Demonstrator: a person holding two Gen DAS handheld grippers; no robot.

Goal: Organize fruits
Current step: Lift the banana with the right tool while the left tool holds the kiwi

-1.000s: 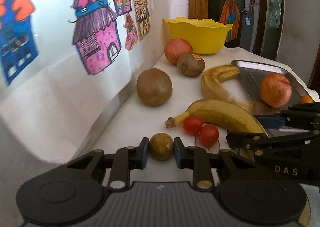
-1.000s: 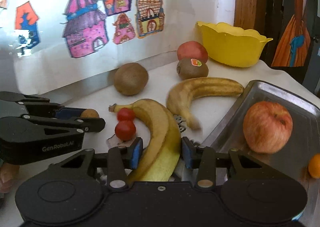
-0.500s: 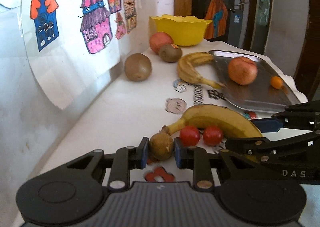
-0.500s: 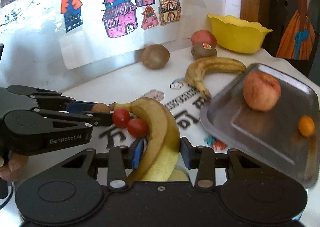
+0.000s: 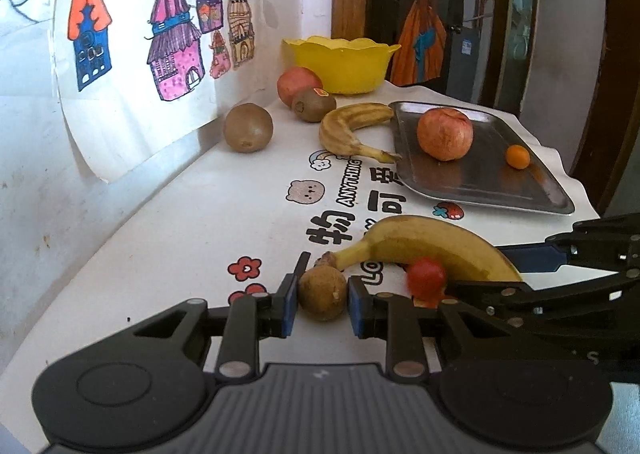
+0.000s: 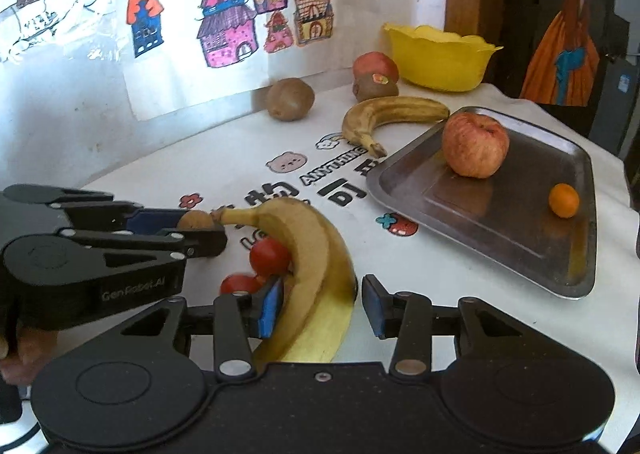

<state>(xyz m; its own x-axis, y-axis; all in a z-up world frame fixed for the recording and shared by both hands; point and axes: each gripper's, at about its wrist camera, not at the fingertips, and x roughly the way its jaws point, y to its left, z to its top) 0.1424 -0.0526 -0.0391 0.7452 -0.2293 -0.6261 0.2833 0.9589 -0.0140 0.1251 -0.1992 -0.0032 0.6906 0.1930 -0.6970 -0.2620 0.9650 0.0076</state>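
Note:
My left gripper (image 5: 322,304) is shut on a small brown round fruit (image 5: 322,294), held above the white printed table; it also shows in the right wrist view (image 6: 195,220). My right gripper (image 6: 320,308) has its jaws around a yellow banana (image 6: 316,278), with a gap at the right pad. Two cherry tomatoes (image 6: 269,255) hang at the banana's left side. A steel tray (image 6: 516,210) holds an apple (image 6: 475,144) and a small orange fruit (image 6: 563,200).
A second banana (image 5: 352,126) lies by the tray's far corner. Two kiwis (image 5: 248,127) and a red apple (image 5: 298,84) sit near the wall with house drawings. A yellow bowl (image 5: 340,62) stands at the back.
Both grippers have pulled back and risen from the fruit, carrying the brown fruit and the banana with the tomatoes. The right jaws look slightly wider around the banana.

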